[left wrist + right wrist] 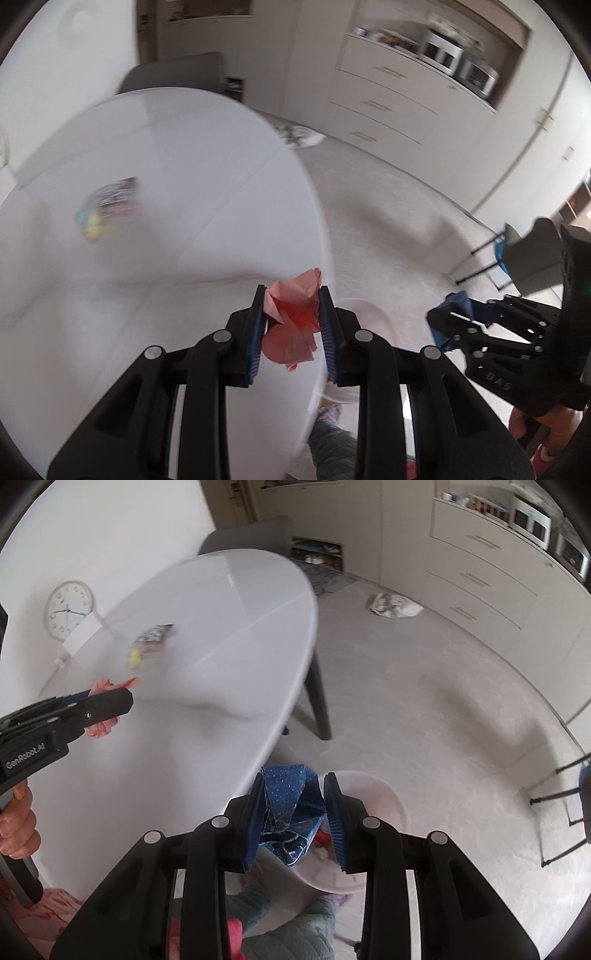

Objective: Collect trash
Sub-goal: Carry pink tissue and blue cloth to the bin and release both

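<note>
My left gripper (292, 306) is shut on a crumpled pink paper (295, 314) above the right edge of the white oval table (184, 221). My right gripper (295, 797) is shut on a crumpled blue speckled paper (291, 805), held off the table's edge above a pale pink bin (373, 801) on the floor. The bin's rim also shows in the left wrist view (365, 314). The left gripper shows in the right wrist view (110, 701) with the pink paper (101, 729). A blurred wrapper with a yellow end (149, 642) lies on the table; it also shows in the left wrist view (107, 206).
A white box (83, 633) and a wall clock (68, 609) are at the table's far left. A crumpled bag (393, 605) lies on the floor near the drawers (480, 576). Dark chairs stand beyond the table (251, 533) and at the right (532, 254).
</note>
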Demonstrator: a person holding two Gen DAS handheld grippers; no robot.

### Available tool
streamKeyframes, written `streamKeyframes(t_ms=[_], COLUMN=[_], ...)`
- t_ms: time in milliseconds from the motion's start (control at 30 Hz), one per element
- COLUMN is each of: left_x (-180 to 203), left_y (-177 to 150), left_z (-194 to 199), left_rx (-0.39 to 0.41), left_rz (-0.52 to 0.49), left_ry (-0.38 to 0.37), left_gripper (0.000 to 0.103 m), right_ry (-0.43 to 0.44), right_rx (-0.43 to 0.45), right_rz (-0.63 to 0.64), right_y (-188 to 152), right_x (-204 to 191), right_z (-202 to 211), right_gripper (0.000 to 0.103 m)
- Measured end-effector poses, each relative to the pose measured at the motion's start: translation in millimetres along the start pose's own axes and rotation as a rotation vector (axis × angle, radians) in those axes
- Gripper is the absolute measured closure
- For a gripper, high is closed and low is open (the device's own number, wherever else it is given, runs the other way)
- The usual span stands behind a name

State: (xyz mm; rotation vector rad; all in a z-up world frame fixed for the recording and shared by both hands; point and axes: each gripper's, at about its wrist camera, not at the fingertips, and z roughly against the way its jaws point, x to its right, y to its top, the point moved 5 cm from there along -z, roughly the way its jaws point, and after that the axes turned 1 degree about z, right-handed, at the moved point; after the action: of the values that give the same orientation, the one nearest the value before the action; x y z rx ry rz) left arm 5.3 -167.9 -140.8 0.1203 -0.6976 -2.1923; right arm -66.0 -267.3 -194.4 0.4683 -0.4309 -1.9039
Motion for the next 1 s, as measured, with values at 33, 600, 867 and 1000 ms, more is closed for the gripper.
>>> streamKeyframes(t_ms=[33,600,867,1000], left_x=[8,94,102,109], left_y=[0,2,-5,-10], left_z=[-3,-34,-45,-53], left_rx=[-0.004,-0.053,-0.084,-0.101], left_rz=[-0.008,-0.066,-0.065,-0.076], left_ry=[-0.007,0.009,0.014,0.008], left_gripper=[0.076,0.076,0.076,0.076], right_ry=[-0.004,0.083,0.067,0.042], right_rx=[-0.002,-0.208,-0.208,-0.186], right_rz=[-0.003,-0.014,-0.022,-0.084], right_y=[-3,-60,-68,-68], right_x=[7,77,87,112], right_z=[0,-102,-97,-82], right_gripper=[0.071,0.057,0.009,0.008])
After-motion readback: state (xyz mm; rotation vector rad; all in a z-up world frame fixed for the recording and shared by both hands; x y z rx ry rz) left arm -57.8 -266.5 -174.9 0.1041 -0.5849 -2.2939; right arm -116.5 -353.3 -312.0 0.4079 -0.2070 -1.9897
